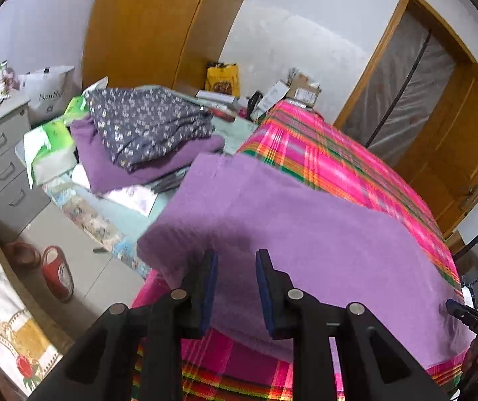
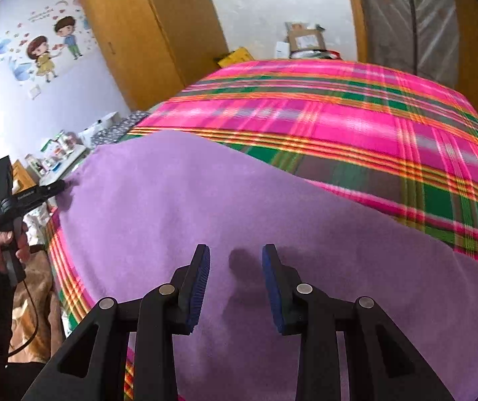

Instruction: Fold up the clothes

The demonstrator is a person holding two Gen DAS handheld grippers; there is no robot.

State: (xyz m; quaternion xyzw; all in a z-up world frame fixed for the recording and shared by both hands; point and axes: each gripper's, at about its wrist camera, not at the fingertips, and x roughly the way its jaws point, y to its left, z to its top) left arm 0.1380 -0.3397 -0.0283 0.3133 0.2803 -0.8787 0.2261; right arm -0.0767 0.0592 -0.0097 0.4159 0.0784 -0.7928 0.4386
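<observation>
Fabric, a purple garment [image 1: 305,234], lies flat on the pink plaid bedspread [image 1: 339,153]; the left gripper [image 1: 237,267] hovers over its near edge, jaws spread, nothing between them. Right wrist view: the right gripper [image 2: 235,260] is likewise spread over the cloth, probably poised to pinch for a fold.

Both tools tilt downward with jaws parted, gripping nothing: the left tool [image 1: 236,260], the right tool [image 2: 235,255]; a hand [image 2: 8,245] grips the left tool's handle.

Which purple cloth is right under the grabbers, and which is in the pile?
The flat purple cloth spread on the pink plaid blanket lies under both grippers. The other purple cloth is folded in the pile, beneath a dark flowery garment.
</observation>
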